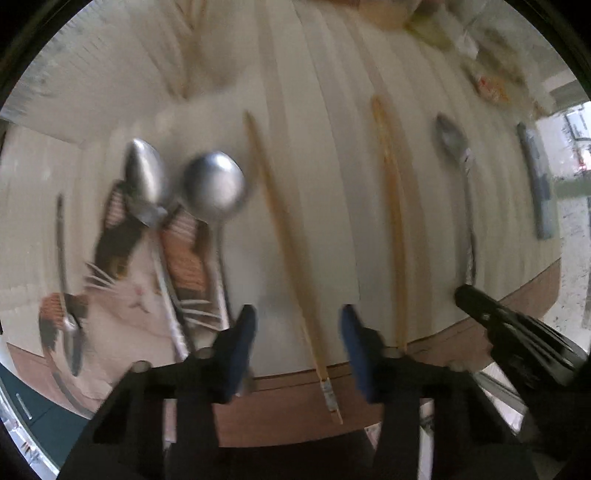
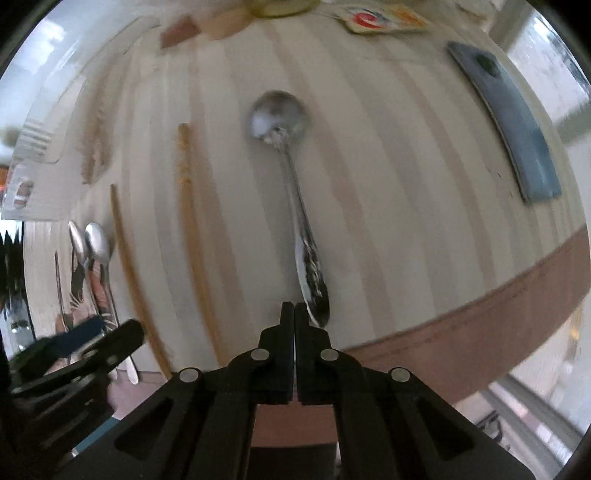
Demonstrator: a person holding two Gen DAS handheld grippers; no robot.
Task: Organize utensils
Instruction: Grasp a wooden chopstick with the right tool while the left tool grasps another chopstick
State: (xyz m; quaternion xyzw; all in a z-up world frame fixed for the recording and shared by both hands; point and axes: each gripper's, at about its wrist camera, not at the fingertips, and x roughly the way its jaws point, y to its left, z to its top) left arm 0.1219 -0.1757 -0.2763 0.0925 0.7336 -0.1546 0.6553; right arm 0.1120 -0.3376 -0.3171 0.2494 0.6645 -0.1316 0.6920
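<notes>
**Utensils laid out, sorting barely begun**

My left gripper [image 1: 297, 332] gapes wide, empty, a chopstick [image 1: 288, 236] running between its jaws. My right gripper [image 2: 294, 314] is pinched closed, empty; the ornate spoon [image 2: 291, 177] lies just ahead, untouched.

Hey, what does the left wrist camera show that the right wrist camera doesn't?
Only the left wrist view shows the open left gripper head-on, with the near chopstick running between its jaws, and the cat-print mat clearly.

Only the right wrist view shows the right gripper with its jaws shut and empty beside the handle of the ornate spoon, plus the colourful packet at the far edge.

Both show the two chopsticks, the pair of spoons, the ornate spoon, the dark flat slab and the striped tablecloth.
</notes>
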